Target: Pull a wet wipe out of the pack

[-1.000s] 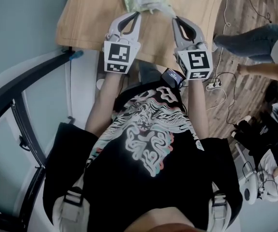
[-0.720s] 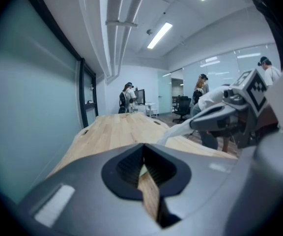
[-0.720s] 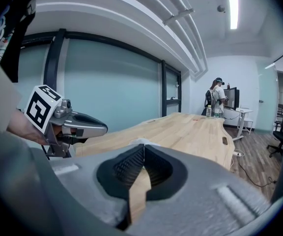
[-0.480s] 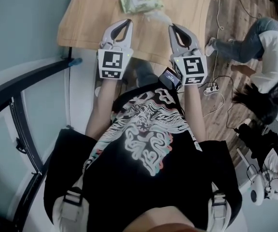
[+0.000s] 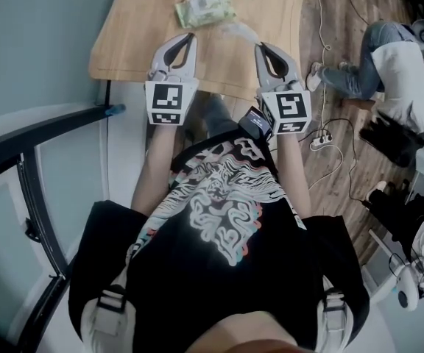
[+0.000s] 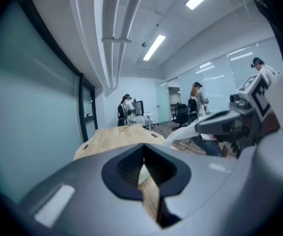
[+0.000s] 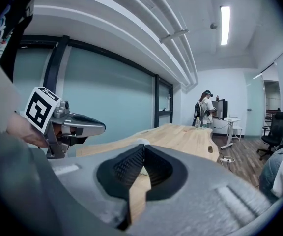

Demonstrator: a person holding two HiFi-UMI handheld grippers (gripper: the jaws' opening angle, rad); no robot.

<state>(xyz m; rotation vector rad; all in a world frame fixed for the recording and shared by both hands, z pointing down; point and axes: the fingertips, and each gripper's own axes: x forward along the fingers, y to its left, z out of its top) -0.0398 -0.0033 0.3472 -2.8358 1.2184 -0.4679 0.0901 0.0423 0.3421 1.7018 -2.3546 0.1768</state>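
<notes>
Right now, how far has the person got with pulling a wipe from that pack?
Done: the right gripper is shut on a white wipe that stretches toward the pack on the table. In hand: the pull. Left: getting the far end clear; I cannot tell whether it is free. The left gripper is shut, off the pack.

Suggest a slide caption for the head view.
Right hand-held gripper holds a wet wipe near the green pack on a wooden table.
</notes>
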